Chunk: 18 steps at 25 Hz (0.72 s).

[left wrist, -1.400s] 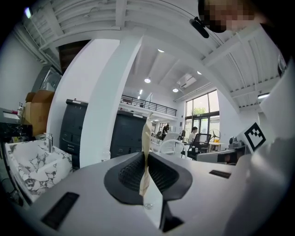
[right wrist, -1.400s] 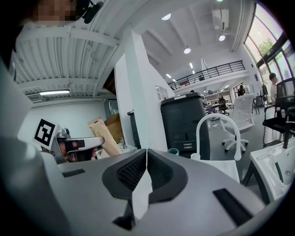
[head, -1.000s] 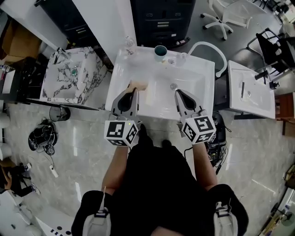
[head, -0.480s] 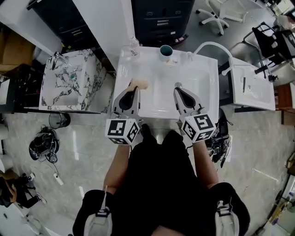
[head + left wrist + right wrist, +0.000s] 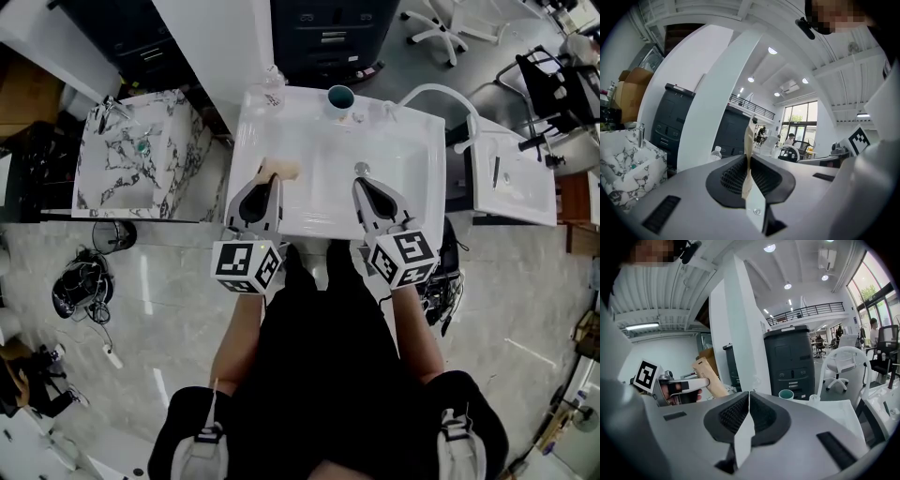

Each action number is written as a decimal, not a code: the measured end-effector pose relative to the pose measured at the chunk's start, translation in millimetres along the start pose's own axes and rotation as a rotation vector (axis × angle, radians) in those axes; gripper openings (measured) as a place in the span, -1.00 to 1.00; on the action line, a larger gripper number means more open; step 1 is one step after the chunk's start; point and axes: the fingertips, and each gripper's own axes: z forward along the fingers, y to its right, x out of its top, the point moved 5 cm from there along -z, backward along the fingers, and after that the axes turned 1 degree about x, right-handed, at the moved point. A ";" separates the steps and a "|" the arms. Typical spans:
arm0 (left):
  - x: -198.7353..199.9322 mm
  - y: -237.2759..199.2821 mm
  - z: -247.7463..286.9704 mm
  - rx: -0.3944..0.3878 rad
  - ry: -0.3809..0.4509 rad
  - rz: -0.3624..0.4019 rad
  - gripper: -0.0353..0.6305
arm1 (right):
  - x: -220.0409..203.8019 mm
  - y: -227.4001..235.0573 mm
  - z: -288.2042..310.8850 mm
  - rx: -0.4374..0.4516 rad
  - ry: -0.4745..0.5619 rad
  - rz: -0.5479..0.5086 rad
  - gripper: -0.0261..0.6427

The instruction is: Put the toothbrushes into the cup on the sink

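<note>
Evidently, the left gripper (image 5: 748, 165) is clamped on a flat tan packet (image 5: 749, 136), taken by one end so that the rest juts past the jaw tips; it is judged to be a toothbrush pack, held this way to be fed into the cup (image 5: 340, 97). The right gripper (image 5: 748, 404) is closed on nothing. Both are held side by side over the near rim of the sink (image 5: 422, 178), pointed towards the cup on the back ledge.

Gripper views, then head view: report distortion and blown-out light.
Left gripper view: strong fisheye, black corners, the white pillar bows into an arc, the windows wash out. Right gripper view: same curvature, windows glare at the right edge. Head view: the white sink is nearly overexposed, streaks of glare on the floor.
</note>
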 end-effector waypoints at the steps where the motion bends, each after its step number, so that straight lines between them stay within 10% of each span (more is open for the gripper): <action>1: 0.0 0.6 1.0 0.004 0.000 0.000 -0.78 | -0.1 1.0 0.5 0.005 -0.002 0.000 -0.83; 18: 6.0 41.9 70.3 0.052 -0.012 0.020 -0.78 | 17.2 83.2 19.3 0.070 0.003 0.046 -0.83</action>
